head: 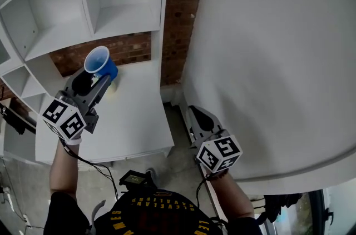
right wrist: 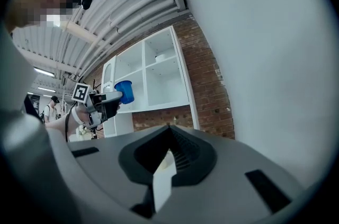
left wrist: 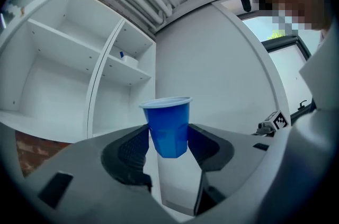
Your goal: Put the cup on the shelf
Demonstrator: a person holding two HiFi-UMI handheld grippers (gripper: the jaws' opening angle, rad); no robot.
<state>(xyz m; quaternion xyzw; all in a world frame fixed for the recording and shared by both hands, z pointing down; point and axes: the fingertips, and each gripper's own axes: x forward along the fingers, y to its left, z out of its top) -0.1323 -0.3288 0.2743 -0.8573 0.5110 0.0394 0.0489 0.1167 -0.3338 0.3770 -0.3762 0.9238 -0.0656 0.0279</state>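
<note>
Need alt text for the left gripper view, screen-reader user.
The left gripper clamps an upright blue cup between its jaws. Behind it stands a white shelf unit with open compartments, next to a white wall.

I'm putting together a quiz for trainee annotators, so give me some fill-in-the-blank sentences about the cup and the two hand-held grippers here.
1. The cup is ___ in colour.
2. The left hand-held gripper is shut on the ___.
3. The right hand-held gripper holds ___.
4. The wall behind the white shelf is made of ___.

Missing words: blue; cup; nothing; brick.
</note>
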